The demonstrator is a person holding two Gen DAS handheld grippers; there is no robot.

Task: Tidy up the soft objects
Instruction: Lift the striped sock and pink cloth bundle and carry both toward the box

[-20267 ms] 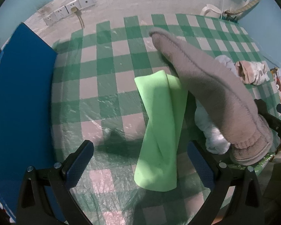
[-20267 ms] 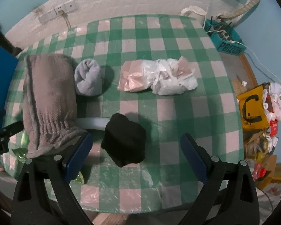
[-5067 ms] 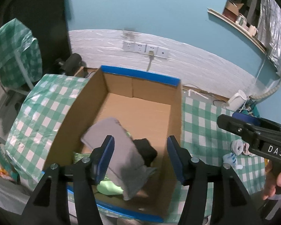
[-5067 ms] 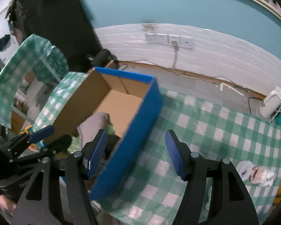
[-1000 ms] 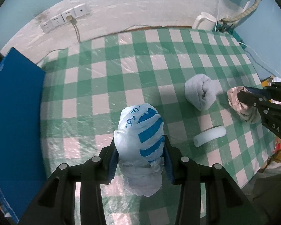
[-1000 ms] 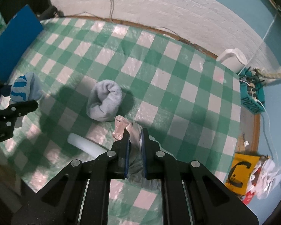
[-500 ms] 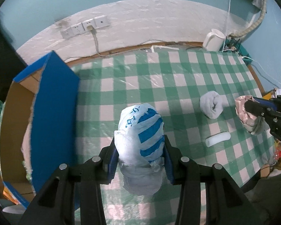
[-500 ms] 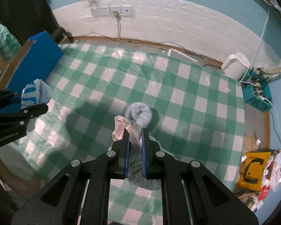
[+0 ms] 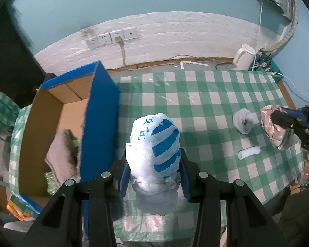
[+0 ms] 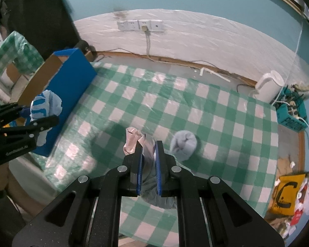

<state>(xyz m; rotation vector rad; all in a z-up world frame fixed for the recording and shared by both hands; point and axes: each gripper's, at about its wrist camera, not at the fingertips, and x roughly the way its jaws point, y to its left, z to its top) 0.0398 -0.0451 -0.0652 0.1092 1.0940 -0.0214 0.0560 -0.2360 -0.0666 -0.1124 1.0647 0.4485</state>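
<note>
Carrying striped bag (image 9: pixel 154 144) pinched in left gripper (image 9: pixel 153 177), pink bag (image 10: pixel 143 144) squeezed in right gripper (image 10: pixel 148 164), toward box (image 9: pixel 101 111) already holding grey cloth (image 9: pixel 60 154); grey sock (image 9: pixel 243 121), white tube (image 9: pixel 248 153) remaining.

Glossy plastic bag (image 9: pixel 154 144); matt cardboard box (image 9: pixel 49 111)

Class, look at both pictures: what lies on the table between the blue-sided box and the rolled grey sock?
Only bare checked tablecloth lies between the box and the sock, clearest in the right wrist view.
</note>
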